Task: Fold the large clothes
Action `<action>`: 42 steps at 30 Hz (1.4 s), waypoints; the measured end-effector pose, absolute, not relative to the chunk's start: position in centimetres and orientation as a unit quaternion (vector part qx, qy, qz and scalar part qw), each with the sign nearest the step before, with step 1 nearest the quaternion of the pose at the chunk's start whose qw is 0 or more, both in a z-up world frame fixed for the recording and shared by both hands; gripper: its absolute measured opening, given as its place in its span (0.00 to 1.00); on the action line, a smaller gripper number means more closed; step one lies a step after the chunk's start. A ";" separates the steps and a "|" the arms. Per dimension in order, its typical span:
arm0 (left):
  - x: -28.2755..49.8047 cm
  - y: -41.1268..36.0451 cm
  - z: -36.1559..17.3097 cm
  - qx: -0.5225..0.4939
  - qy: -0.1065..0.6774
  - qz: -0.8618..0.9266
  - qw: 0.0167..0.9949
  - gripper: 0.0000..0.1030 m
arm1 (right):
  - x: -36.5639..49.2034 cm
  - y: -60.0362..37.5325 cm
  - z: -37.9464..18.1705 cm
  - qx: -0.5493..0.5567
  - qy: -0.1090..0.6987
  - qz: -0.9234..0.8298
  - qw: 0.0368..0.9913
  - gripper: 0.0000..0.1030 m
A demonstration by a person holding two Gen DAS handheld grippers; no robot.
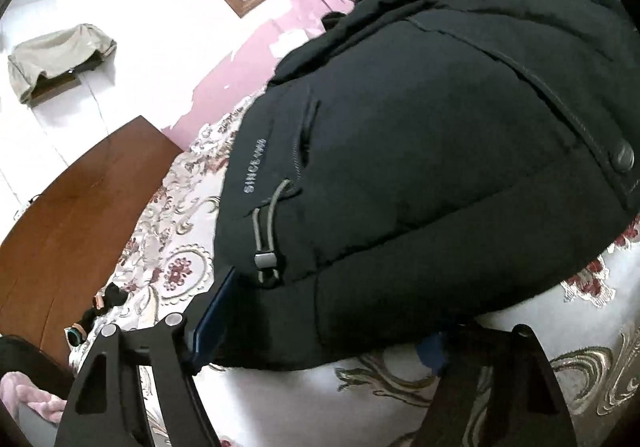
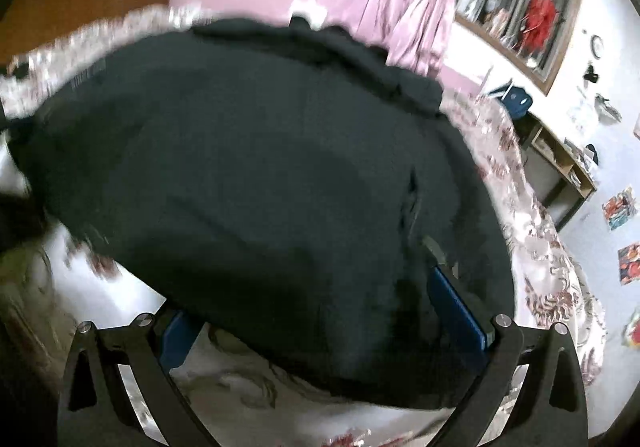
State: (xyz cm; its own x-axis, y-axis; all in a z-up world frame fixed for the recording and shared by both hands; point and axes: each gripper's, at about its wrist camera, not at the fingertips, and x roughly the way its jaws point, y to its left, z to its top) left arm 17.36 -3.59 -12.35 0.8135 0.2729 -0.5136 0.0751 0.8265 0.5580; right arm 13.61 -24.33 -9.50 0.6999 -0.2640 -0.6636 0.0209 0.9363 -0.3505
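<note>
The black jacket (image 1: 420, 167) lies spread on the floral bedspread (image 1: 180, 239), filling its middle. Left of the jacket's hem, the left gripper (image 1: 316, 343) stands spread astride the hem's edge, pads apparently not yet pressing. At the hem's right end, the right gripper (image 2: 324, 327) also straddles the edge, spread wide. Closing shallowly could catch one layer only, dragging the fold askew. Only the left view shows the drawcord (image 1: 266, 231) and lettering; the right view is blurred.

Both wrist views close, downward, sharing jacket (image 1: 420, 175).
</note>
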 end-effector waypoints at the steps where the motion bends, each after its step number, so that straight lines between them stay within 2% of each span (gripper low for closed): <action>1: 17.3 -3.4 -12.2 0.288 0.296 0.056 0.909 0.73 | 14.0 -24.2 -10.3 -0.172 0.400 -0.089 0.896 0.98; 4: 17.2 -3.3 -11.9 0.285 0.289 0.056 0.912 0.71 | 14.8 -23.9 -11.6 -0.202 0.431 -0.118 0.872 0.98; 7: 17.0 -3.4 -12.0 0.285 0.286 0.054 0.913 0.69 | 14.9 -24.0 -11.4 -0.219 0.426 -0.148 0.865 0.98; 11: 16.6 -3.8 -12.0 0.294 0.274 0.050 0.914 0.64 | 14.3 -25.2 -9.8 -0.186 0.405 -0.163 0.880 0.97; 15: 16.4 -4.0 -11.9 0.301 0.262 0.054 0.915 0.63 | 13.4 -26.5 -8.8 -0.150 0.384 -0.171 0.895 0.96; 20: 16.8 -4.0 -12.4 0.309 0.271 0.059 0.910 0.63 | 12.6 -27.9 -8.5 -0.099 0.367 -0.166 0.910 0.80; 22: 17.1 -3.9 -12.6 0.309 0.279 0.065 0.907 0.63 | 12.7 -28.2 -8.7 -0.089 0.367 -0.162 0.911 0.67; 23: 17.3 -3.7 -12.6 0.307 0.283 0.072 0.906 0.55 | 13.1 -28.4 -8.9 -0.085 0.370 -0.159 0.911 0.65; 24: 17.5 -3.4 -12.6 0.300 0.288 0.071 0.907 0.52 | 13.3 -28.6 -9.1 -0.080 0.374 -0.155 0.911 0.63; 26: 17.5 -3.1 -12.3 0.284 0.291 0.062 0.912 0.46 | 13.2 -28.7 -9.3 -0.071 0.374 -0.148 0.913 0.52; 27: 17.3 -3.1 -12.2 0.283 0.287 0.058 0.913 0.41 | 13.2 -28.7 -9.3 -0.063 0.373 -0.136 0.916 0.40; 32: 16.3 -3.5 -11.1 0.292 0.253 0.051 0.921 0.18 | 13.0 -27.9 -9.2 -0.061 0.365 -0.121 0.921 0.25; 36: 15.0 -3.5 -8.4 0.282 0.203 0.058 0.936 0.13 | 12.1 -28.2 -7.9 -0.043 0.334 -0.108 0.935 0.13; 42: 12.9 -3.2 -3.1 0.247 0.162 0.041 0.955 0.06 | 9.9 -28.5 -4.7 -0.033 0.268 -0.105 0.957 0.08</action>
State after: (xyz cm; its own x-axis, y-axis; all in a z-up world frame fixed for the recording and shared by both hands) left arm 12.92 -3.16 -3.14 0.9443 0.1580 -0.2888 0.0017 0.8749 0.4842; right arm 9.91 -28.46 -4.66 0.8339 -0.2195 -0.5064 0.1840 0.9756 -0.1199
